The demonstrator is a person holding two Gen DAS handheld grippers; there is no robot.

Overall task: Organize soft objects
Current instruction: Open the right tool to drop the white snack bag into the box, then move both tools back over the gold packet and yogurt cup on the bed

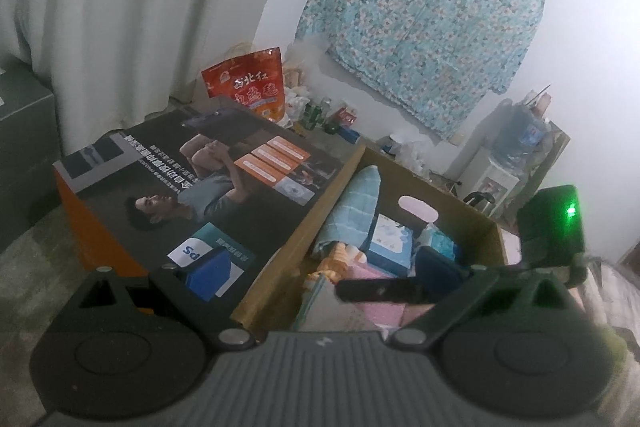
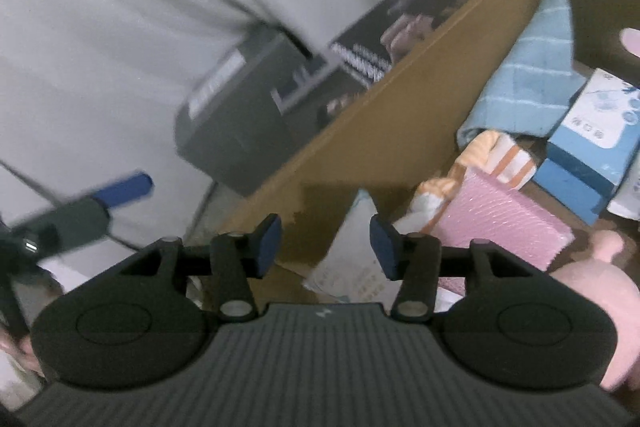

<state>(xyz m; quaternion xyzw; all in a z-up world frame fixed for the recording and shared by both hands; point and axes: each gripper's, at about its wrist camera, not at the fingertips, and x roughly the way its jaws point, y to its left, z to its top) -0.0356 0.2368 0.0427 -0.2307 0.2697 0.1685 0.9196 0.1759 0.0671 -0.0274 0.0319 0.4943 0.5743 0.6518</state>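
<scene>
An open cardboard box [image 1: 280,263] [image 2: 384,115] holds soft items: a light blue quilted cloth [image 1: 352,211] [image 2: 528,83], an orange-and-white plush [image 1: 340,259] [image 2: 492,155], a pink padded sheet [image 2: 500,227] and blue tissue packs [image 1: 390,243] [image 2: 596,147]. A pink plush [image 2: 600,291] lies at the lower right of the right wrist view. My left gripper [image 1: 324,271] is open wide above the box's near end and empty. My right gripper [image 2: 326,247] is open and empty over the box's near corner. The right gripper's body [image 1: 552,227], with a green light, shows in the left wrist view.
A large printed dark carton [image 1: 192,187] stands left of the box, with a grey case [image 2: 240,107] beyond it. A red snack bag [image 1: 248,83], bottles and clutter line the far wall. A floral cloth [image 1: 420,27] hangs on the wall, above a water dispenser [image 1: 508,163]. A curtain [image 1: 120,7] hangs at left.
</scene>
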